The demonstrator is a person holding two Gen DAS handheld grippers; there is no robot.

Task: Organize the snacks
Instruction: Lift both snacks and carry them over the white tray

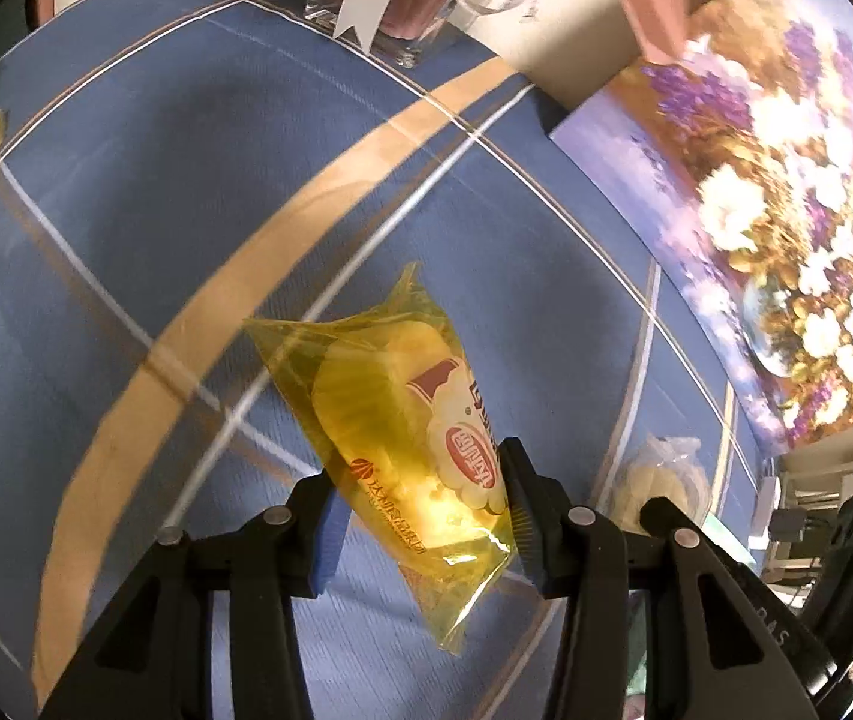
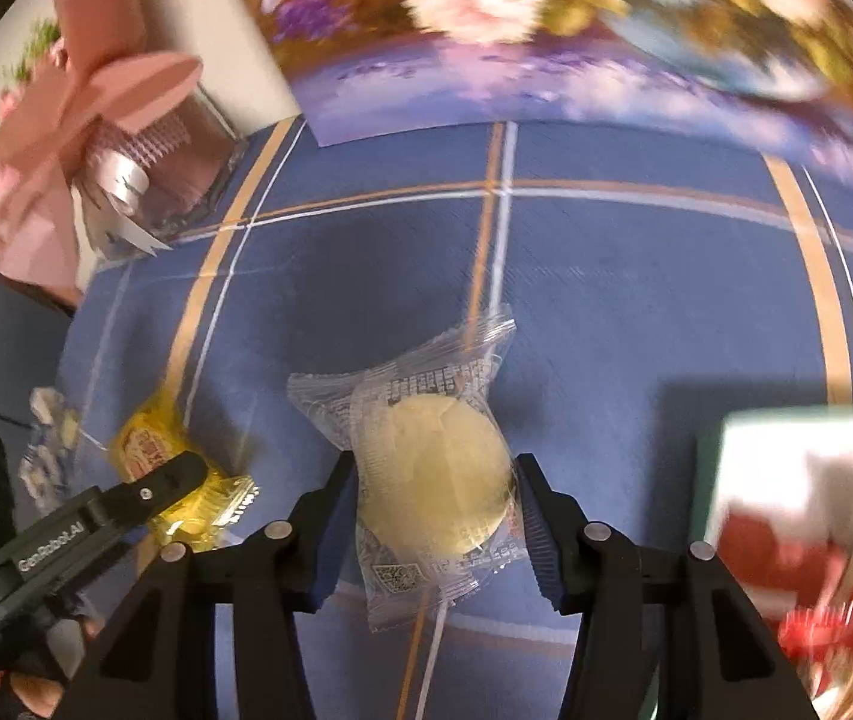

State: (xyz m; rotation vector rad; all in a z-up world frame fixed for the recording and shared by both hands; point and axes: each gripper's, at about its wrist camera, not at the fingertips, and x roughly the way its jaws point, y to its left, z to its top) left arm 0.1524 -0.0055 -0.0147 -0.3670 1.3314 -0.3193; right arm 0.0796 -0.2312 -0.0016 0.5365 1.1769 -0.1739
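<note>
My left gripper (image 1: pixel 420 492) is shut on a yellow-wrapped cake snack (image 1: pixel 402 420) and holds it above the blue checked tablecloth (image 1: pixel 126 228). My right gripper (image 2: pixel 435 504) is shut on a round pale pastry in a clear wrapper (image 2: pixel 435 480), also above the cloth. In the right wrist view the left gripper (image 2: pixel 126 498) and its yellow snack (image 2: pixel 150 444) show at the lower left. In the left wrist view the clear-wrapped pastry (image 1: pixel 663 480) shows at the lower right, behind my right finger.
A floral picture box (image 1: pixel 756 210) lies at the right of the table. A clear box with a pink bow (image 2: pixel 126 138) stands at the far corner. A red and white box (image 2: pixel 810 498) sits at the right. Crumpled wrappers (image 2: pixel 48 438) lie at the left edge.
</note>
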